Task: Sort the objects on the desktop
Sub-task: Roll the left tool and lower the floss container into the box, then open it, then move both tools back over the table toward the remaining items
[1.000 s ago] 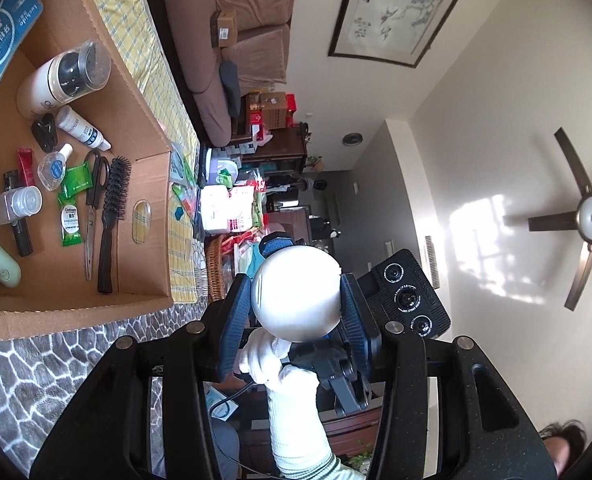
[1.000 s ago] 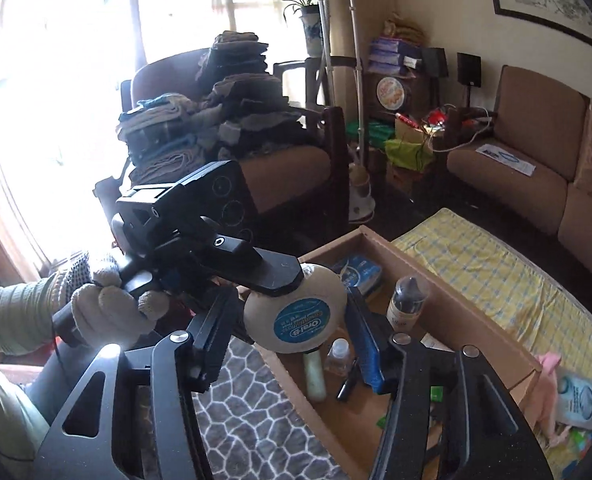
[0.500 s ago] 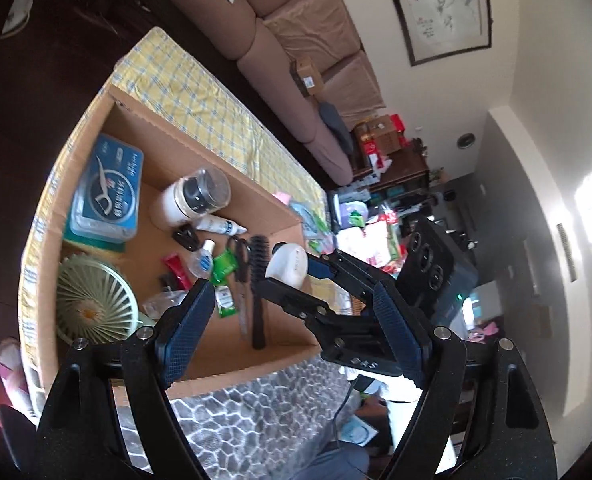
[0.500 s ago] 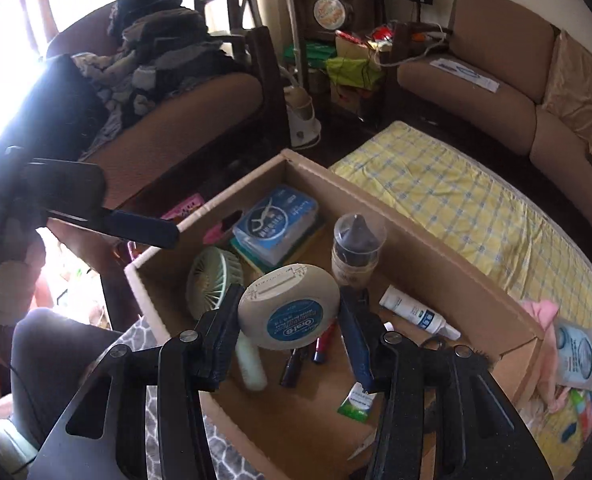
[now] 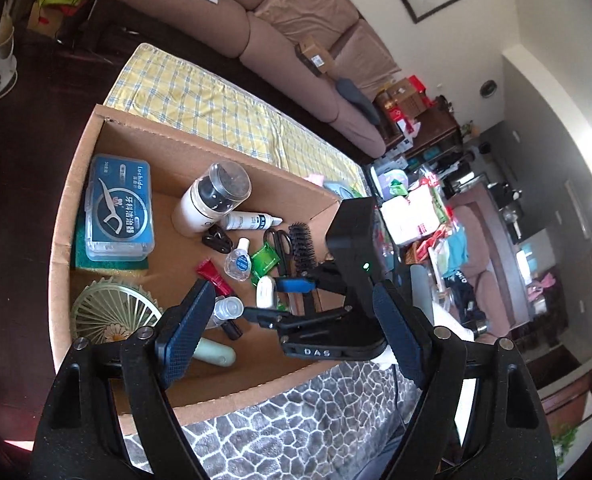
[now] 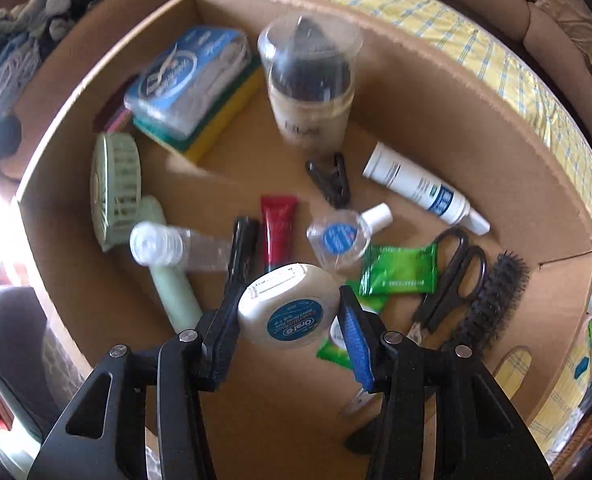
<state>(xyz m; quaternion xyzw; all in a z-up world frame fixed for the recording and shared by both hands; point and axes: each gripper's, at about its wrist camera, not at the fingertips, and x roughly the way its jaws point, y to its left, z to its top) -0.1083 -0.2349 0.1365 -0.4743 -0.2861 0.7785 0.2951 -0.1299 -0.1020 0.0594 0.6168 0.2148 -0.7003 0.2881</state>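
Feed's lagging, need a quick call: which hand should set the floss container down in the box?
Right. Its tongs already grip the floss container directly over the cardboard box floor. The left tongs are open and empty.

FREE: bare floor of cardboard box (image 6: 280,412) near front wall | BLOCKED: scissors (image 6: 451,276), brush (image 6: 491,300) right; fan (image 6: 114,192) left; bottle (image 6: 309,92), floss-pick case (image 6: 188,80) behind

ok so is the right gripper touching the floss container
Touching. The right wrist view shows the right gripper with both pads pressed on the white floss container.
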